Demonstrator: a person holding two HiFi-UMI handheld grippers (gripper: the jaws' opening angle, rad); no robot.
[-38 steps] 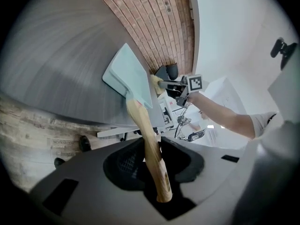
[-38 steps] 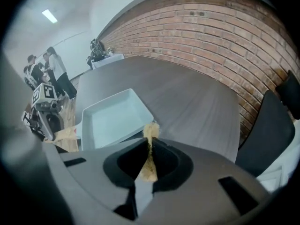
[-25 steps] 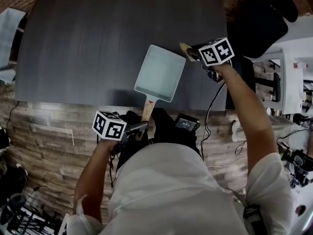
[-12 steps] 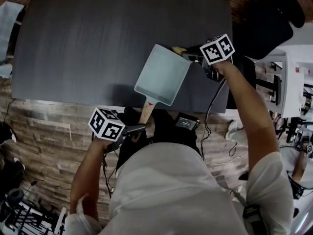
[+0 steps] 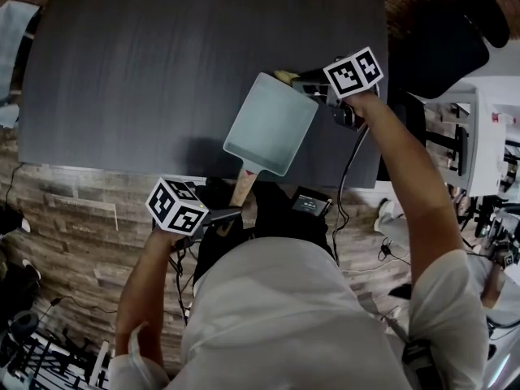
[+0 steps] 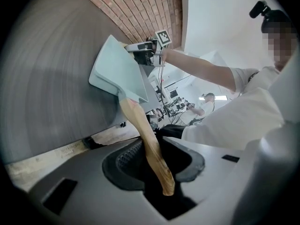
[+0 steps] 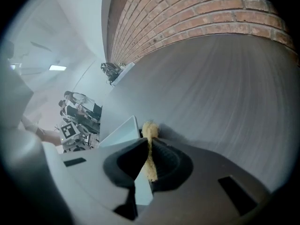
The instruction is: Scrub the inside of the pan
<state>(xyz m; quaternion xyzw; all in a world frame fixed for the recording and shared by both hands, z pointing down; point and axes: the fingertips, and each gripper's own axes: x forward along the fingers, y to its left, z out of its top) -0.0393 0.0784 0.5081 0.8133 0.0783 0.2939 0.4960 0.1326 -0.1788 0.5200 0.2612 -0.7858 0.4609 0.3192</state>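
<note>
- The pale green pan [image 5: 270, 123] is on the dark table [image 5: 162, 71], near the front edge and over to the right. It is turned on a diagonal.
- Its wooden handle [image 5: 241, 187] sticks out past the table edge, straight back toward the person.
- The left tongs [image 6: 154, 161] have that handle. In the left gripper view the wood runs right down between the two pads. The jaws are closed part way onto it, holding it near its free end.
- The left marker cube [image 5: 177, 205] sits just left of the handle, above the pale wood-look floor [image 5: 73, 218].
- Across the pan, the right tongs [image 7: 149, 156] are up at its far right corner, arm stretched out over the table edge.
- Their jaws are squeezed nearly together on a thin yellowish sponge [image 7: 150, 132]. Its fuzzy end pokes out past the tips.
- In the head view the sponge shows as a small yellow bit just beside the pan's far corner, at the rim. I can't tell whether it touches the pan.
- The right gripper view shows the pan's pale wall rising just left of the jaws, and grey table running out beyond them.
- The inside of the pan looks plain and pale, with nothing lying in it.
- A red brick wall [image 7: 187, 18] runs along the far side of the table.
- The person's white shirt [image 5: 276, 315] fills the bottom of the head view.
</note>
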